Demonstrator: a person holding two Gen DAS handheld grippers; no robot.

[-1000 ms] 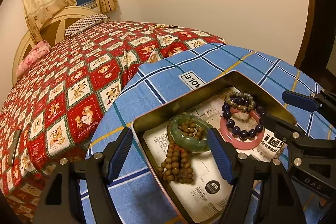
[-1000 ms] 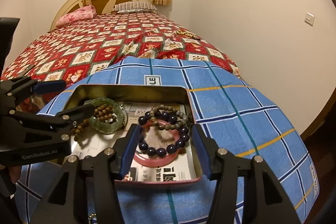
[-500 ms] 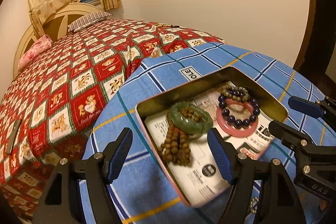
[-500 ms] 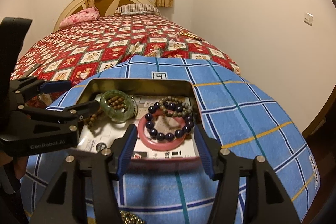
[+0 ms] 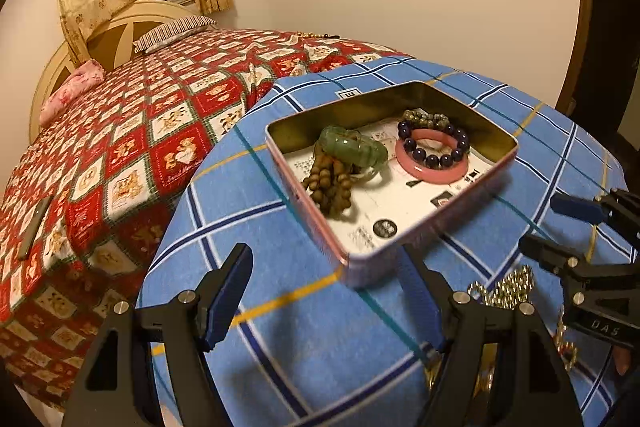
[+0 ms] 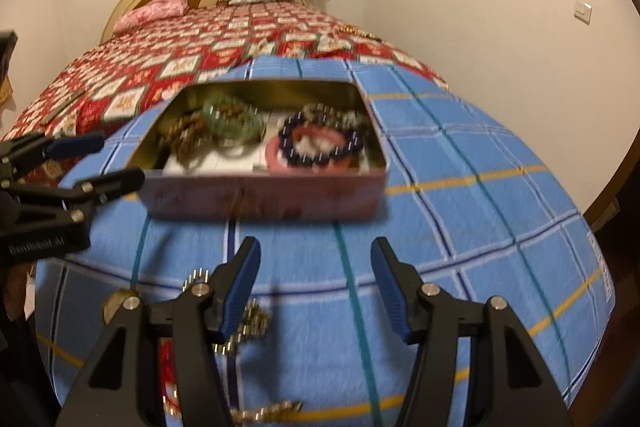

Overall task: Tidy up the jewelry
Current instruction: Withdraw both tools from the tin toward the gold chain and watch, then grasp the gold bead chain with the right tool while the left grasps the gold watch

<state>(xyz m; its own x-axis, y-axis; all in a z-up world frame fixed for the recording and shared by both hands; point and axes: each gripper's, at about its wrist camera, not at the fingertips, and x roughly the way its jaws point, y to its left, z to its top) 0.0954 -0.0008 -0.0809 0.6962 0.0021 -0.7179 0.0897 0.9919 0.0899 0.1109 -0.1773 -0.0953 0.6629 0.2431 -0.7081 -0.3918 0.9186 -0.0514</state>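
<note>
An open pink tin (image 5: 424, 227) (image 6: 264, 197) stands on the blue checked cloth. It holds a green bangle (image 5: 352, 147) (image 6: 230, 119), brown wooden beads (image 5: 328, 185), a pink bangle (image 5: 432, 167) (image 6: 276, 157), dark purple beads (image 5: 434, 147) (image 6: 320, 143) and olive beads (image 5: 426, 119). My left gripper (image 5: 324, 293) is open and empty, in front of the tin. My right gripper (image 6: 316, 287) is open and empty, also short of the tin. A gold chain (image 5: 508, 287) (image 6: 250, 319) lies on the cloth near both grippers.
The blue cloth (image 5: 280, 227) (image 6: 460, 227) covers a rounded surface that drops off at its edges. A bed with a red patterned quilt (image 5: 160, 115) (image 6: 200, 51) lies behind. More gold jewelry (image 6: 264, 411) lies at the cloth's near edge.
Both grippers have pulled back from over the tin toward the near edge of the cloth. The tin now lies farther ahead and the gold chain has come into view.
</note>
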